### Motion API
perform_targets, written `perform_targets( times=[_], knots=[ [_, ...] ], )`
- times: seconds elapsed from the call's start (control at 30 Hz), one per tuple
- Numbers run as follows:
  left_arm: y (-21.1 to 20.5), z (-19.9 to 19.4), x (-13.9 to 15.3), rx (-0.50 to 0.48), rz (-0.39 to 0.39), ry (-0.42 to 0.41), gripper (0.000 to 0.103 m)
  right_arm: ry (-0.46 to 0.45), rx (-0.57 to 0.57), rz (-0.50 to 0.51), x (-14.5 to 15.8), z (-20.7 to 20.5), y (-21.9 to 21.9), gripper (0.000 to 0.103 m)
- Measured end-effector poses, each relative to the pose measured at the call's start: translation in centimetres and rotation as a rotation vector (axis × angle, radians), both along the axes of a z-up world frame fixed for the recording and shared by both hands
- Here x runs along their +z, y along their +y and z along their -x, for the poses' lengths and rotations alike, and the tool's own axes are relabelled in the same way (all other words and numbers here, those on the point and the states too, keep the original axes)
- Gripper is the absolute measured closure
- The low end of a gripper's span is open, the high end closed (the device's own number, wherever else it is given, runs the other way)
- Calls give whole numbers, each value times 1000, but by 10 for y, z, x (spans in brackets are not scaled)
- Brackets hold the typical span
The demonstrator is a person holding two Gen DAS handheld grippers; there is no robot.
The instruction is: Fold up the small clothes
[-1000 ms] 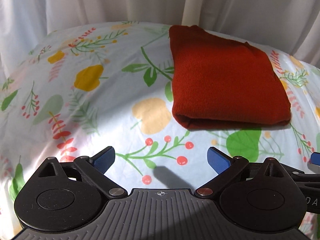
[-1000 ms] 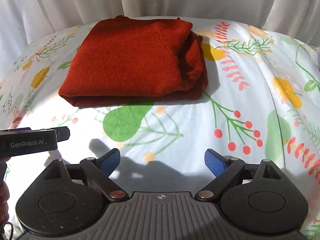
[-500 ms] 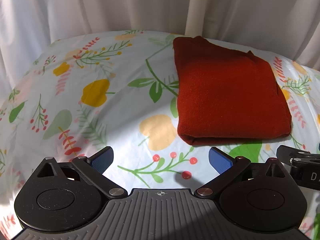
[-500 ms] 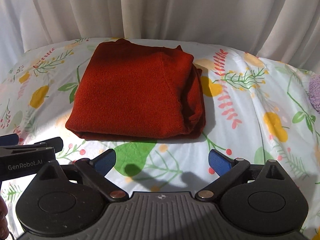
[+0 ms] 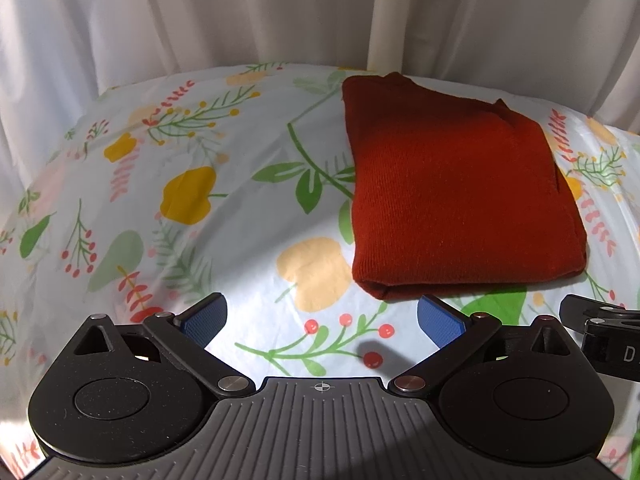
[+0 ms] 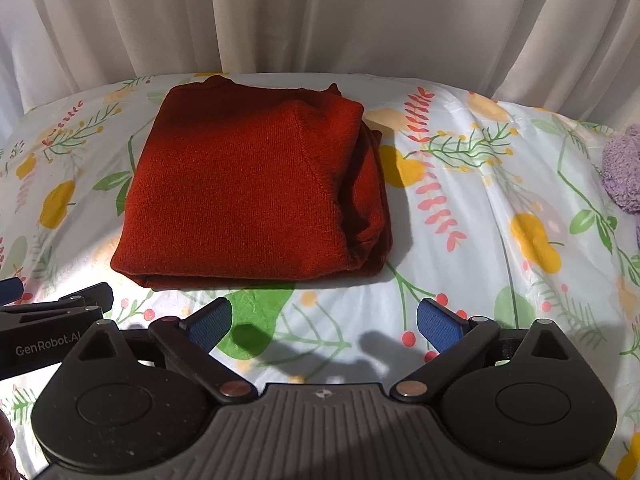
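Rust-red knitted garment (image 5: pixel 460 196) (image 6: pixel 248 196), folded into a compact rectangular stack, lying flat; fine ribbed texture on top, rounded fold along the near edge, layered edges bunched at its right side.

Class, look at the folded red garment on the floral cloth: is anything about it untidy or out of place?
Mostly neat, but the red knit garment has loose layers bunched and sticking out along its right edge, so that side is not flush. Both grippers are open and clear of it.
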State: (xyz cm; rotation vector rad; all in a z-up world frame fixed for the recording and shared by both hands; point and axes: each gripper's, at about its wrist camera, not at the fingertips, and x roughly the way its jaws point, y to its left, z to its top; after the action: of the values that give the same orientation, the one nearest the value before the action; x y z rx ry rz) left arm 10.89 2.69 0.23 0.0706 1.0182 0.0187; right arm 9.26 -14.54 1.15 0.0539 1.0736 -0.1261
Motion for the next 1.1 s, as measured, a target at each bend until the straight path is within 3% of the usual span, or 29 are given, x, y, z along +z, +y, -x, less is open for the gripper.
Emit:
perform_targets(
  times=[1.1],
  knots=[
    [-6, 1, -6, -14, -4, 34, 0, 7, -25, -4, 2, 1, -10, 4]
  ],
)
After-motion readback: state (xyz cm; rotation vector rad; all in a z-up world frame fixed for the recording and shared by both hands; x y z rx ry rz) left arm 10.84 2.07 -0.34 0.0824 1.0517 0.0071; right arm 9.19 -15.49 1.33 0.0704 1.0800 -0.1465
